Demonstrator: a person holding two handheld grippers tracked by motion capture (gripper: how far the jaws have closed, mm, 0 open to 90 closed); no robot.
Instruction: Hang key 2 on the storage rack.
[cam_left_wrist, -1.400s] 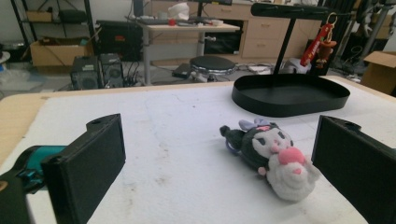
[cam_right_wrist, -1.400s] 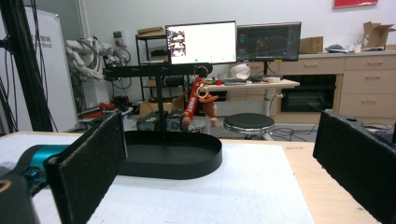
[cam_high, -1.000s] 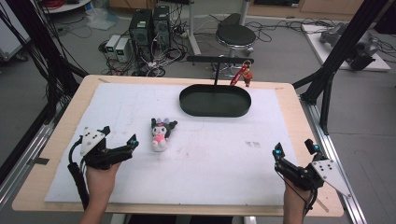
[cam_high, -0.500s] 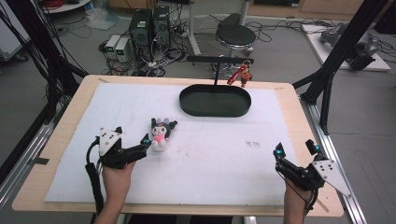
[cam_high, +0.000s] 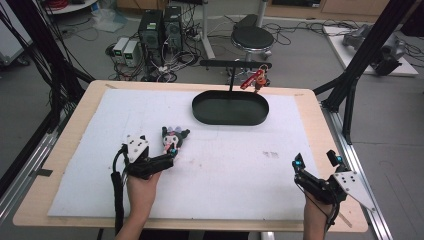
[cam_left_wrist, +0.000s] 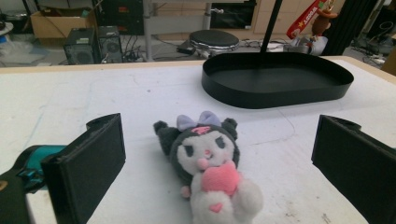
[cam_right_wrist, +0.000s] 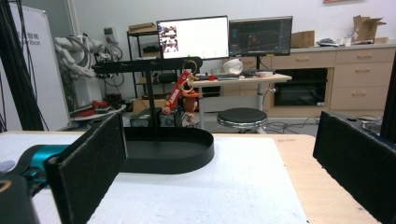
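Observation:
A small plush toy (cam_high: 173, 139), dark grey and white with a purple bow and a pink heart, lies on the white mat (cam_high: 235, 165). My left gripper (cam_high: 161, 151) sits just in front of it. In the left gripper view the plush toy (cam_left_wrist: 205, 158) lies between the two wide-apart jaws of the left gripper (cam_left_wrist: 217, 163), with neither touching it. My right gripper (cam_high: 315, 159) rests open near the table's front right corner; nothing lies between the jaws of the right gripper (cam_right_wrist: 219, 172).
A black oval tray (cam_high: 230, 107) stands at the back of the mat, seen as a tray (cam_left_wrist: 280, 79) beyond the plush. Behind it a black stand (cam_high: 235, 64) carries a red keychain (cam_high: 253, 80). Computers, cables and a stool are on the floor beyond.
My left gripper has moved forward and to the right, up to the plush toy, so that its jaws now flank it. The right gripper has stayed still.

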